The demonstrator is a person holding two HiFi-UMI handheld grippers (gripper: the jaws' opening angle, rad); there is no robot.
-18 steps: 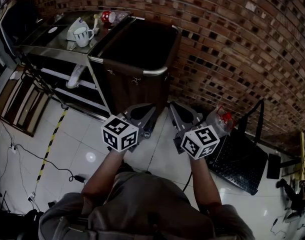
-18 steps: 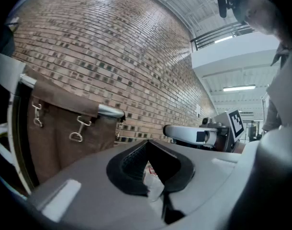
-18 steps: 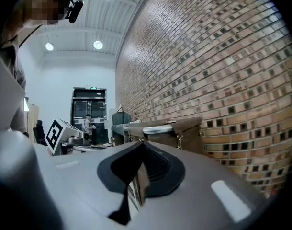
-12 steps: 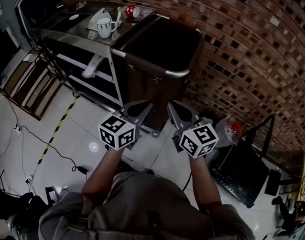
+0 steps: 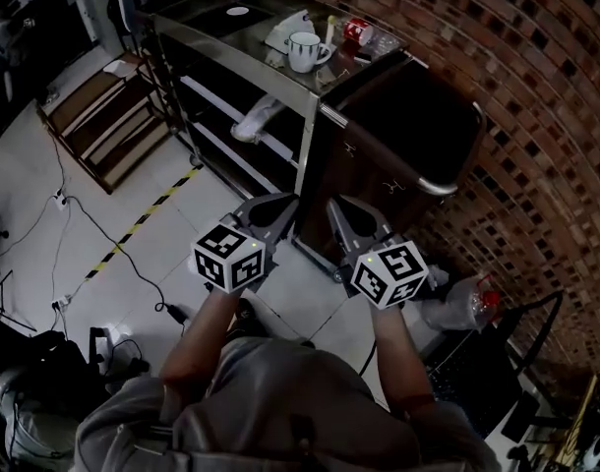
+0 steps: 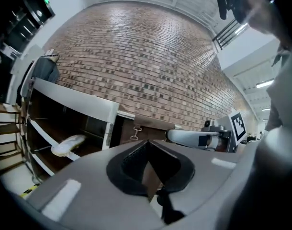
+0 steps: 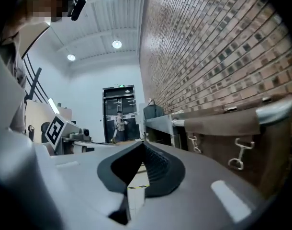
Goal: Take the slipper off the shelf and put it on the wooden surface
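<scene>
A white slipper [image 5: 256, 118] lies on a rail of the dark metal shelf unit [image 5: 221, 62]; in the left gripper view the slipper [image 6: 68, 145] shows low at the left. Wooden stepped boards [image 5: 108, 126] lie on the floor left of the shelf. My left gripper [image 5: 283, 203] and right gripper [image 5: 336, 208] are held side by side above the tiled floor, well short of the shelf. In their own views the left gripper [image 6: 147, 142] and right gripper [image 7: 142, 143] both have jaws shut with nothing between them.
A white mug [image 5: 303, 51], a red-capped bottle [image 5: 357, 31] and a pale object stand on the shelf's glass top. A dark hamper [image 5: 408, 136] adjoins the shelf against the brick wall. Cables [image 5: 93, 254] run over the floor. A plastic bag [image 5: 462, 303] lies at right.
The head view has swung left: shelf, hamper and wooden boards have slid right and down in the picture. Both grippers stay shut and side by side.
</scene>
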